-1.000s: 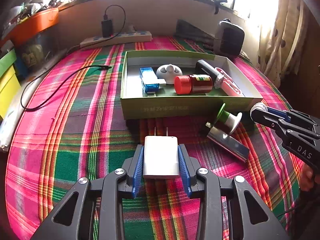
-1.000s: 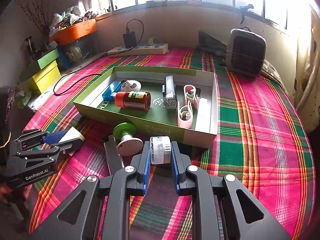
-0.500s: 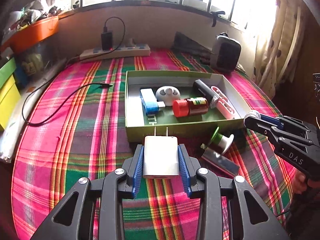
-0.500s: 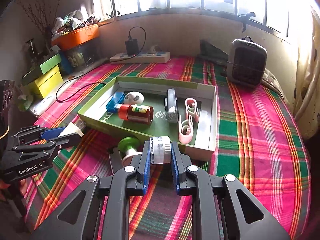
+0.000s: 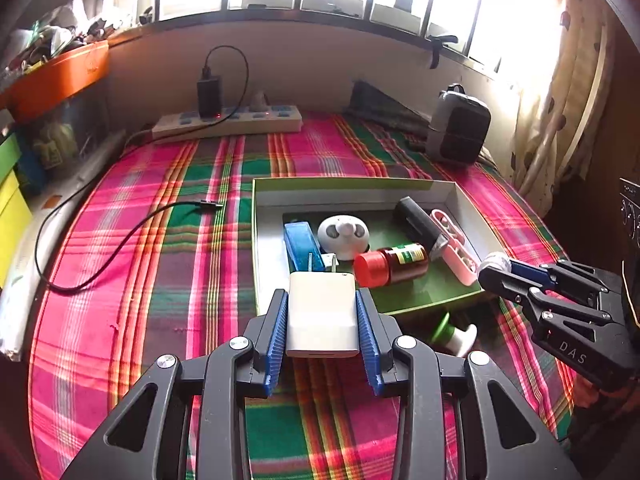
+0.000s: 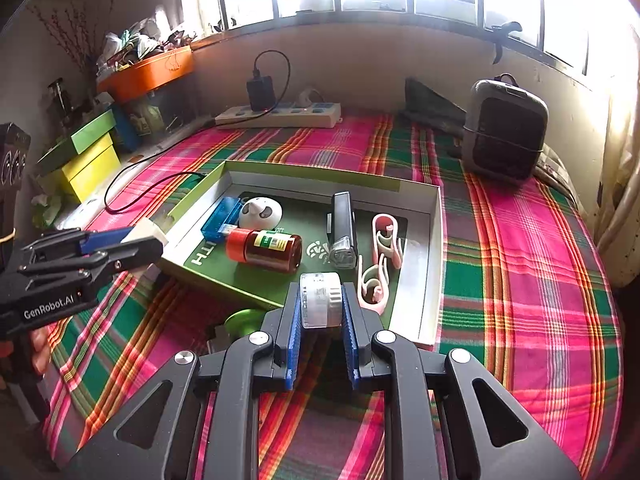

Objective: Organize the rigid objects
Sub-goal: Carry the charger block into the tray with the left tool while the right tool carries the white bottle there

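Observation:
My left gripper (image 5: 322,300) is shut on a white plug adapter (image 5: 322,318), held above the near left edge of the green tray (image 5: 344,186). My right gripper (image 6: 321,300) is shut on a small clear round cap-like object (image 6: 321,300), held above the tray's near rim (image 6: 434,256). The tray holds a blue USB stick (image 5: 302,245), a white round gadget (image 5: 343,236), a red-capped brown bottle (image 5: 390,266), a black torch (image 6: 342,230) and pink clips (image 6: 384,252). A green-and-white spool (image 5: 452,332) lies on the cloth before the tray.
A plaid cloth (image 5: 160,264) covers the surface. A power strip (image 5: 228,122) with a black charger and a loose cable (image 5: 120,240) lie at the back left. A grey speaker (image 6: 504,136) stands at the back right. Coloured boxes (image 6: 88,160) stand at the left.
Both grippers have risen and moved forward toward the tray with their objects still held. The tray now sits lower and closer beneath them.

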Demonstrator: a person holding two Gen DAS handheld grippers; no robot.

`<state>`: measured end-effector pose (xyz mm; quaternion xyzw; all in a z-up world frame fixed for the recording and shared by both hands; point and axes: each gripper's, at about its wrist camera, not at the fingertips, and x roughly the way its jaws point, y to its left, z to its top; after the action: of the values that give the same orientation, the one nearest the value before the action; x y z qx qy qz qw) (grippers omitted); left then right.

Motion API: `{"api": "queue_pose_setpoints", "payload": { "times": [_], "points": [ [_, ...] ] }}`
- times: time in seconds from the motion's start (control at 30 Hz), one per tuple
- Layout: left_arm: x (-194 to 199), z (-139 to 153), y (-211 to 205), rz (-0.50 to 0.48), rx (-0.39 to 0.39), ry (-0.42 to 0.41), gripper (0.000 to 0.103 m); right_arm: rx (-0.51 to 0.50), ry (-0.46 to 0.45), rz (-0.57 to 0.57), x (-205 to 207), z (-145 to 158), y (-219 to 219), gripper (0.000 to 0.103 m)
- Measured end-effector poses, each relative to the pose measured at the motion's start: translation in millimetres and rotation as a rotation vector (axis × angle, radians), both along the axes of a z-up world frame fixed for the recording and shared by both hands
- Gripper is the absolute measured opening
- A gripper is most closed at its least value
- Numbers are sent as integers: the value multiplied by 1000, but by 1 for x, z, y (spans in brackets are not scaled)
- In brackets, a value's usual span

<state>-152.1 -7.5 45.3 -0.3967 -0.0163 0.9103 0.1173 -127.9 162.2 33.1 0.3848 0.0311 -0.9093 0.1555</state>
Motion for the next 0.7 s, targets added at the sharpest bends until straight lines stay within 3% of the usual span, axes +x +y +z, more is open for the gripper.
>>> {"api": "queue_pose_setpoints", "payload": {
  "times": [0.7],
  "points": [
    [-42, -12, 8, -14, -5, -38, 33, 13, -88, 29, -37, -22, -8, 20]
  ]
}}
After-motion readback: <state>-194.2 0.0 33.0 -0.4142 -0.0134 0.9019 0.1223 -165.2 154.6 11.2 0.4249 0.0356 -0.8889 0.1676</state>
